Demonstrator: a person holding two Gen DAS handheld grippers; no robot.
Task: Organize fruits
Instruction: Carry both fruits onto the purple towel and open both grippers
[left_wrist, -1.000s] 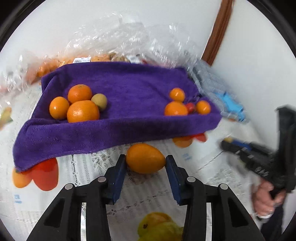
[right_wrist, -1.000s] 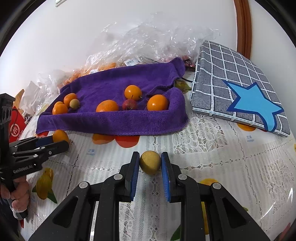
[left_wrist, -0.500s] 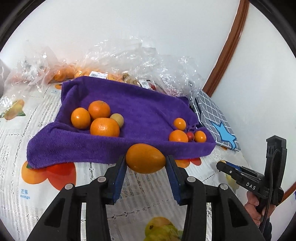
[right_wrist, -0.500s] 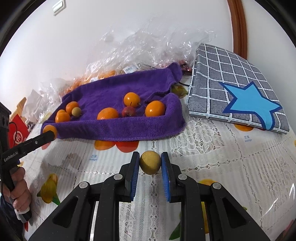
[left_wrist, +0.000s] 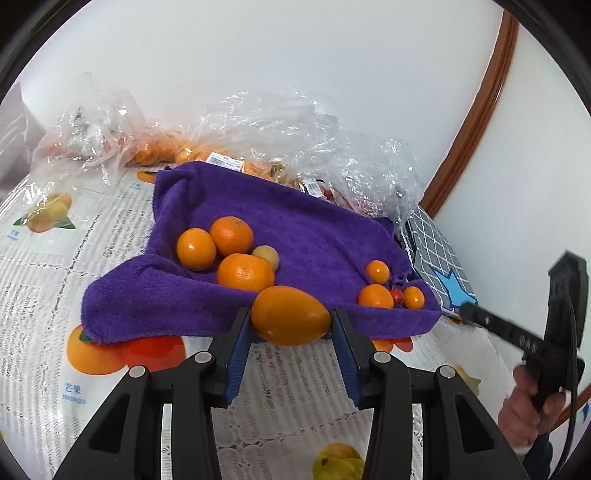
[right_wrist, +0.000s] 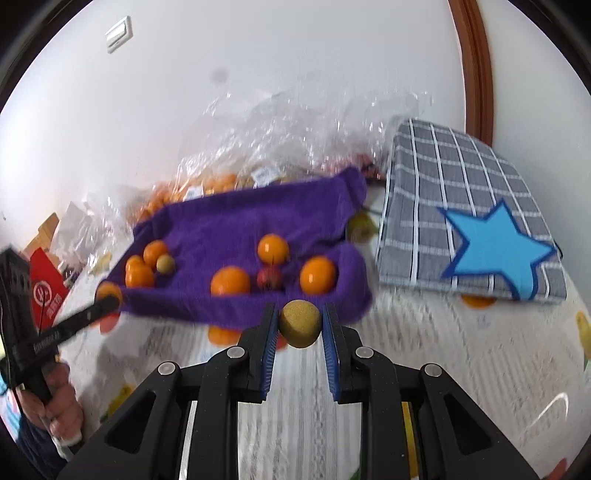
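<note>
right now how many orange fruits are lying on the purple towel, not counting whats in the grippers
6. Three sit clustered at the purple towel's left end beside a small yellowish fruit; three at the right end around a small red fruit. Folds may hide more.

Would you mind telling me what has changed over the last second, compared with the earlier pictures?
Both grippers have lifted their fruit off the table and carried it toward the purple towel. The left gripper keeps its grip on the orange oval fruit, now at the towel's front edge; the right gripper keeps the yellow-brown round fruit and has closed in likewise. Nothing was released. The fruit clusters on the towel stayed put.
</note>
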